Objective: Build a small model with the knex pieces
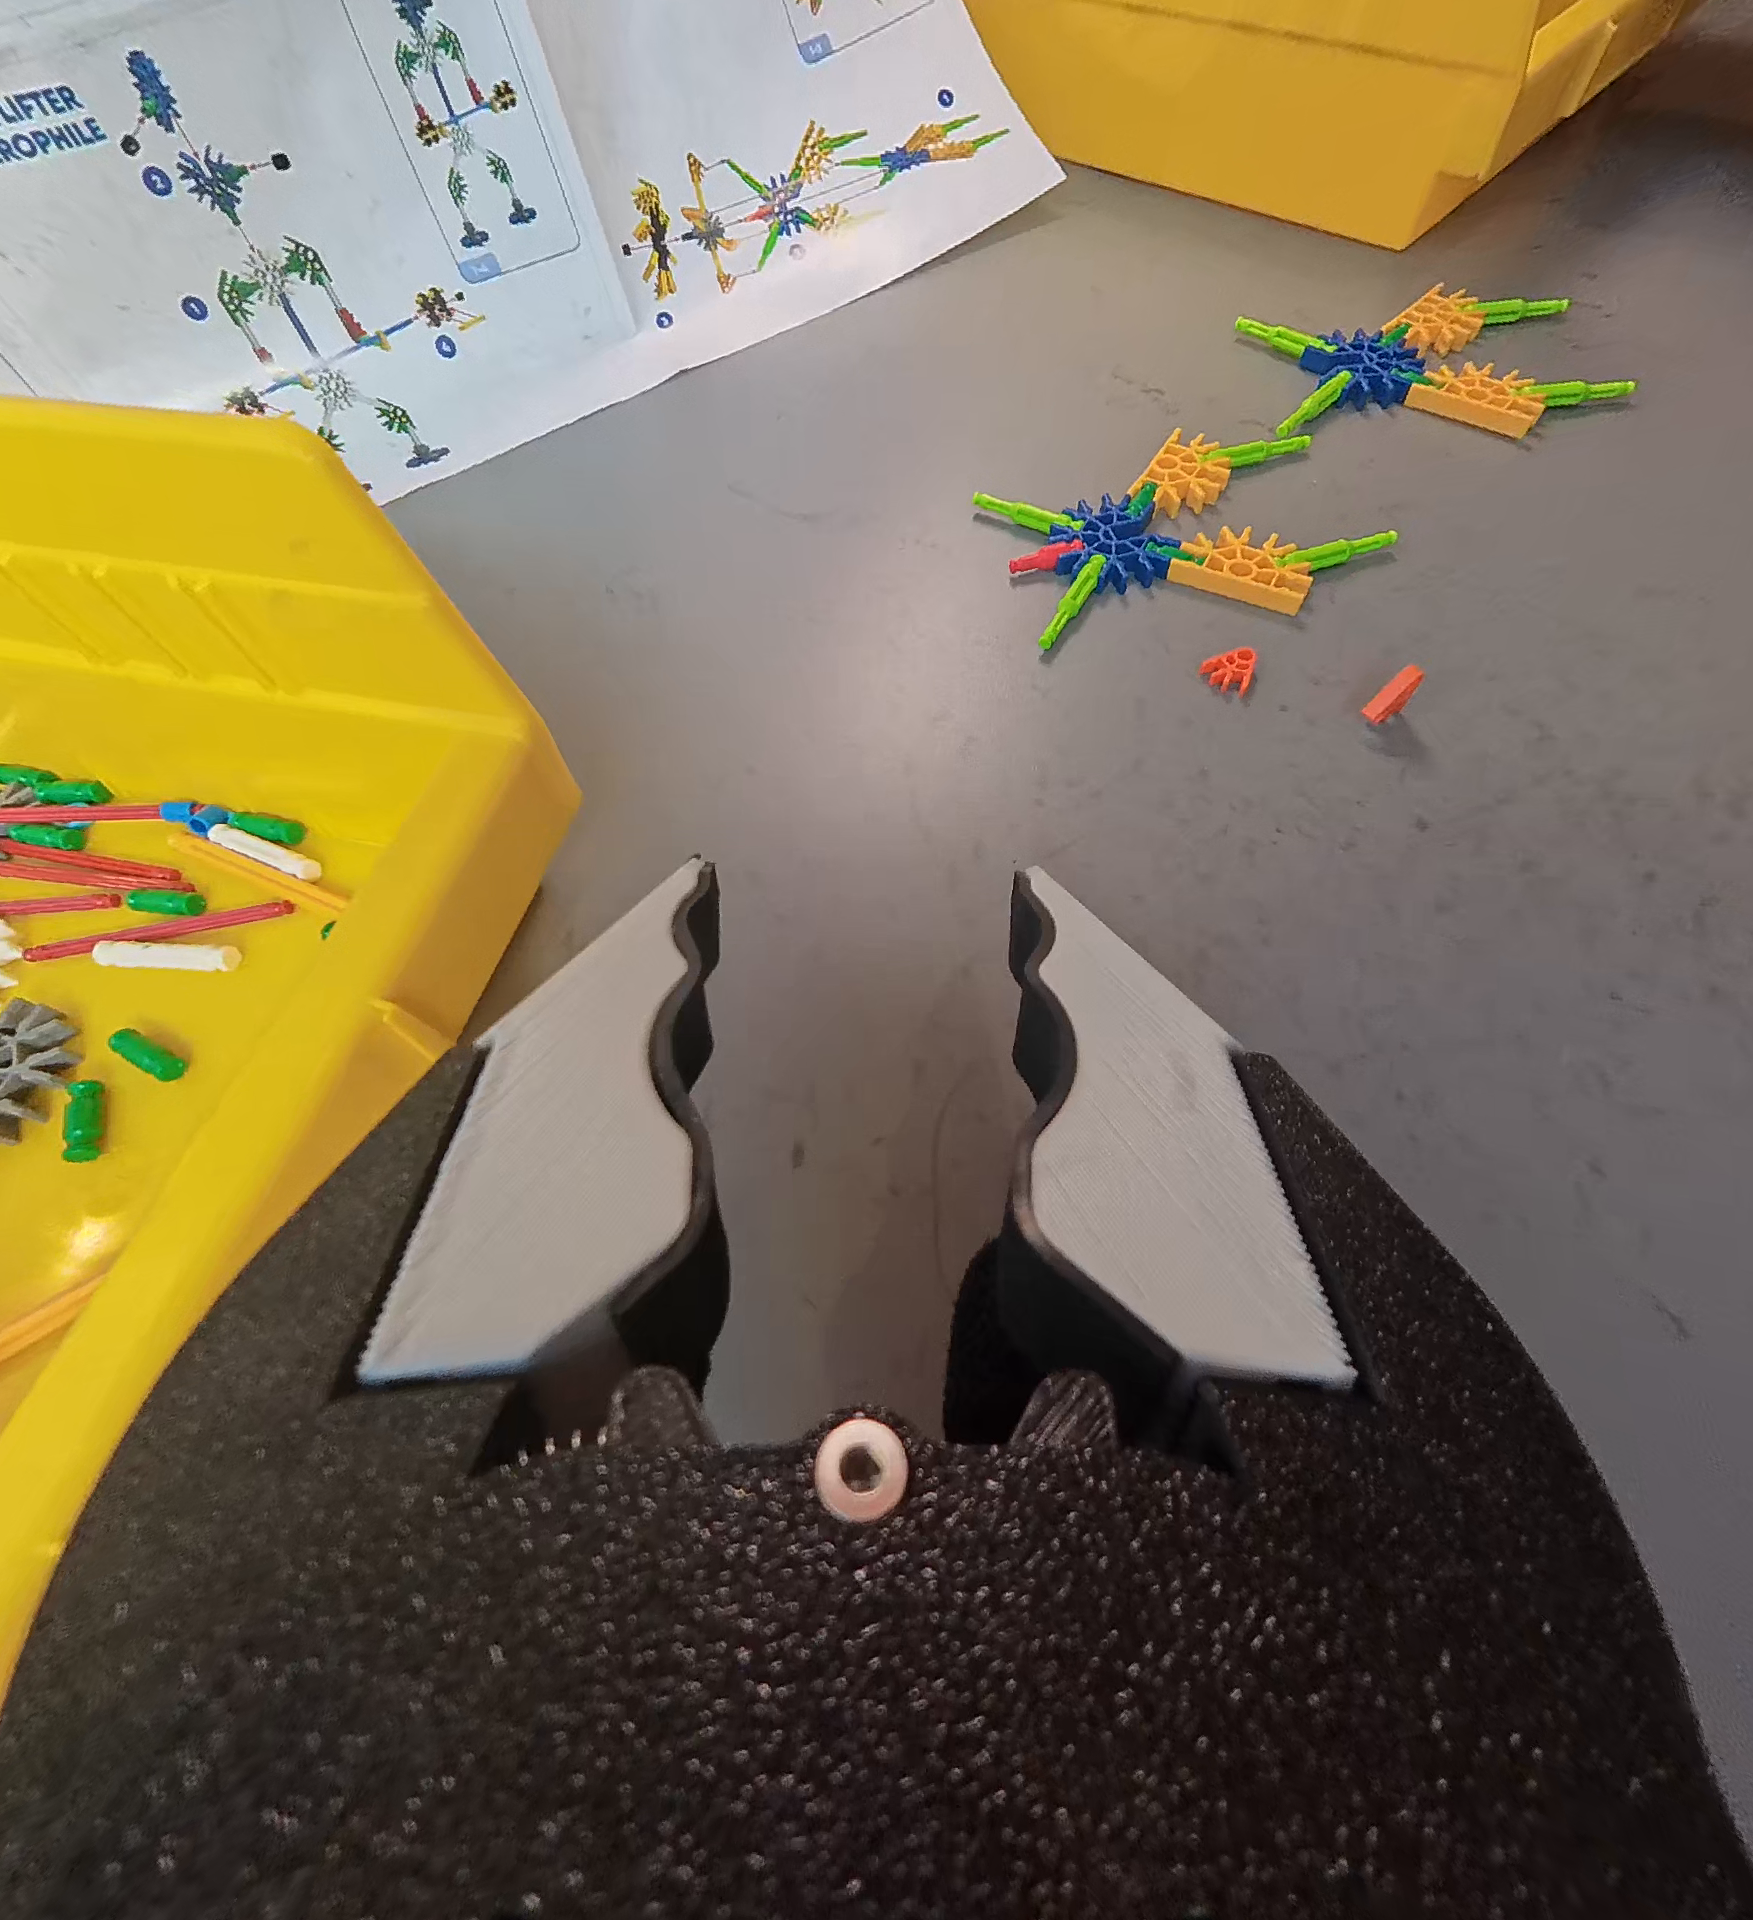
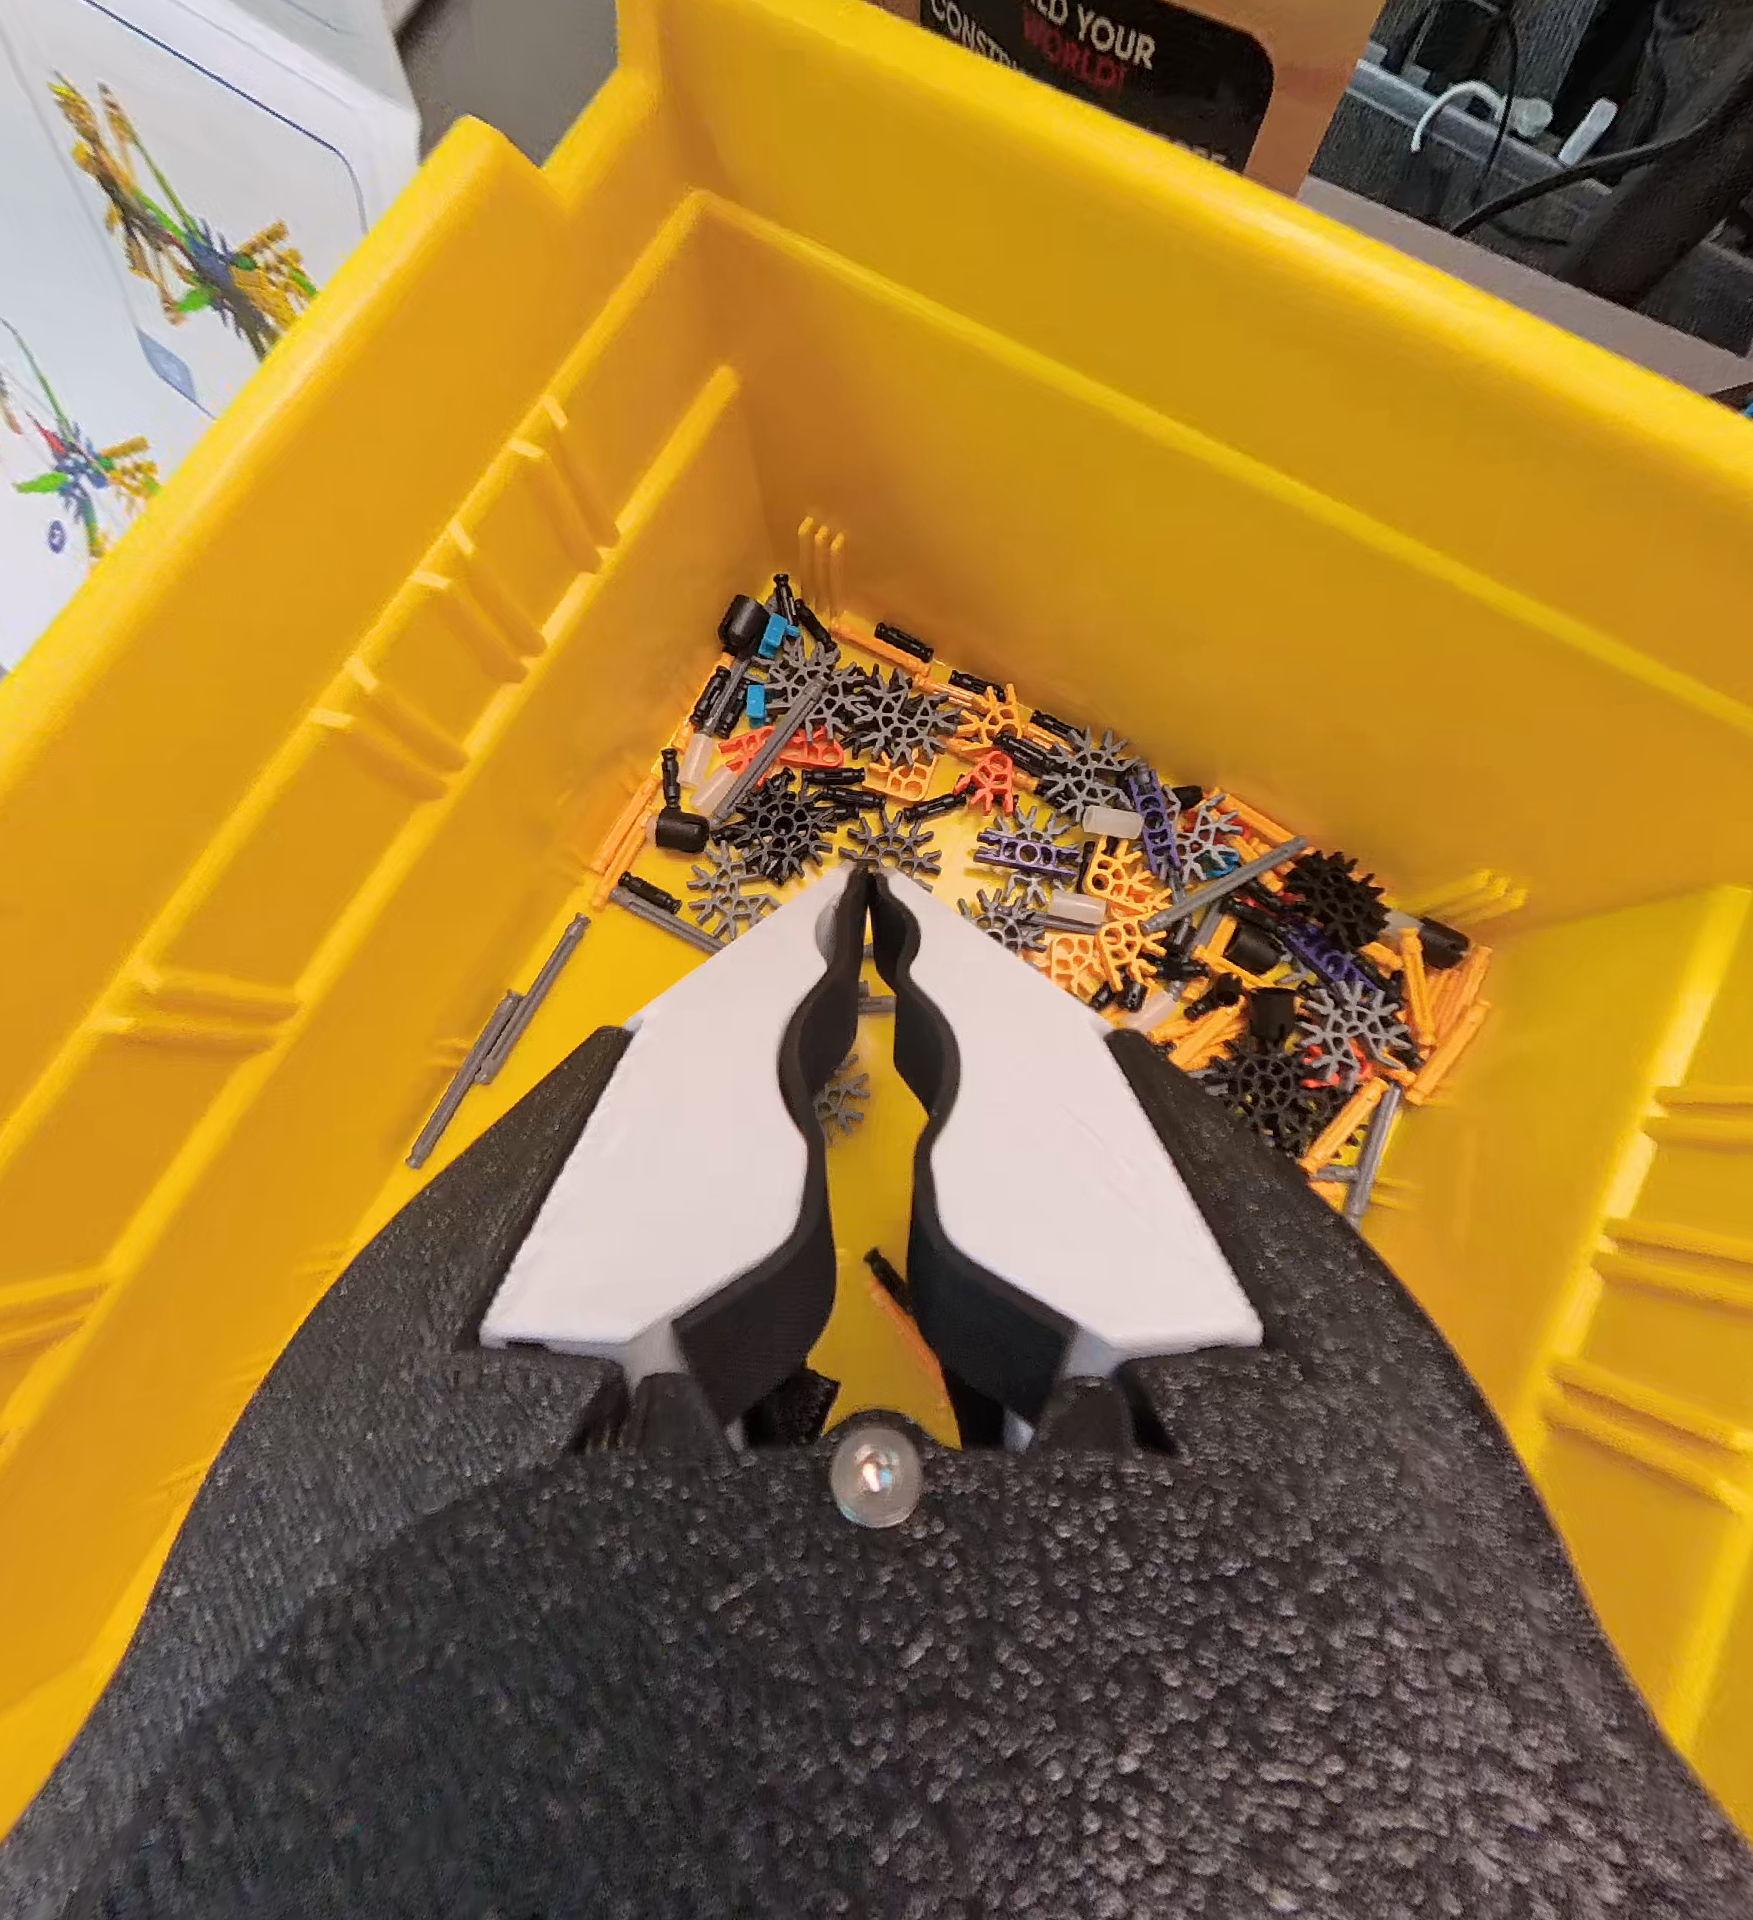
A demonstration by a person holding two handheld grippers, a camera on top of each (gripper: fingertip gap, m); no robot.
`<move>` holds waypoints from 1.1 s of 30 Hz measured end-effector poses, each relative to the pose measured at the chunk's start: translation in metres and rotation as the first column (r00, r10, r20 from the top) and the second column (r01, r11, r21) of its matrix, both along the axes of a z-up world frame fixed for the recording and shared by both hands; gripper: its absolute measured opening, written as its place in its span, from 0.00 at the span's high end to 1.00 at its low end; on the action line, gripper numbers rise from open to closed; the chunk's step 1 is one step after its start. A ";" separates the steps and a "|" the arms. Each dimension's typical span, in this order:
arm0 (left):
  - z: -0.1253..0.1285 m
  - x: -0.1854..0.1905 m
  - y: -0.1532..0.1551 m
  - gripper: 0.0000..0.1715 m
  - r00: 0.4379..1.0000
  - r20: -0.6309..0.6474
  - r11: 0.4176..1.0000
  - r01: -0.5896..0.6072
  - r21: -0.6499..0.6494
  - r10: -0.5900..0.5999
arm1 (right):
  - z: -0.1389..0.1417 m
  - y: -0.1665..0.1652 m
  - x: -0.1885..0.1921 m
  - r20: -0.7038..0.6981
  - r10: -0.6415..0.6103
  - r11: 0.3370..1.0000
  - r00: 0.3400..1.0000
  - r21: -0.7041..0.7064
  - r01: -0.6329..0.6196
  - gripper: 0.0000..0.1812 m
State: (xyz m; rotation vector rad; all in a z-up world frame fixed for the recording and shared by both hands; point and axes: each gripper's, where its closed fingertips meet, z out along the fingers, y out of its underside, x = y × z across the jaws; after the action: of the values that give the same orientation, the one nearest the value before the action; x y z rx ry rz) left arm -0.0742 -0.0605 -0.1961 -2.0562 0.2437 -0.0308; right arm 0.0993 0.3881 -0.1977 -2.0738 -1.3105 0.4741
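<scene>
My left gripper (image 1: pixel 861 883) is open and empty above the bare grey table (image 1: pixel 851 675). Ahead to its right lie two built pieces of blue hubs, orange connectors and green rods, one nearer (image 1: pixel 1173 535) and one farther (image 1: pixel 1412 358). Two small red parts (image 1: pixel 1228 668) (image 1: pixel 1391 694) lie by the nearer one. My right gripper (image 2: pixel 870 881) is shut, deep inside a yellow bin (image 2: pixel 1059 416). Its tips touch the edge of a grey snowflake connector (image 2: pixel 893 844) in a pile of loose parts (image 2: pixel 1111 862). Whether the tips pinch it is hidden.
A yellow tray (image 1: pixel 228 644) at the left holds red rods, green and white pegs and grey and white connectors. A building instruction sheet (image 1: pixel 384 208) lies behind it and also shows in the right wrist view (image 2: pixel 72 312). A second yellow bin (image 1: pixel 1267 104) stands far right. A cardboard box (image 2: pixel 1298 94) stands behind the bin.
</scene>
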 end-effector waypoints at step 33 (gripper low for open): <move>-0.034 0.100 0.057 0.96 0.947 0.088 0.914 0.323 -0.246 -0.310 | -0.011 -0.306 0.079 -0.051 0.500 0.866 0.864 0.008 -0.500 0.88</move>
State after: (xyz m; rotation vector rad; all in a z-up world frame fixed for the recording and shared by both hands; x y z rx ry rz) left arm 0.0256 -0.0036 -0.2298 -2.2497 0.5684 -0.3262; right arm 0.1785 0.0823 -0.2087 -1.6921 -1.8220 0.7477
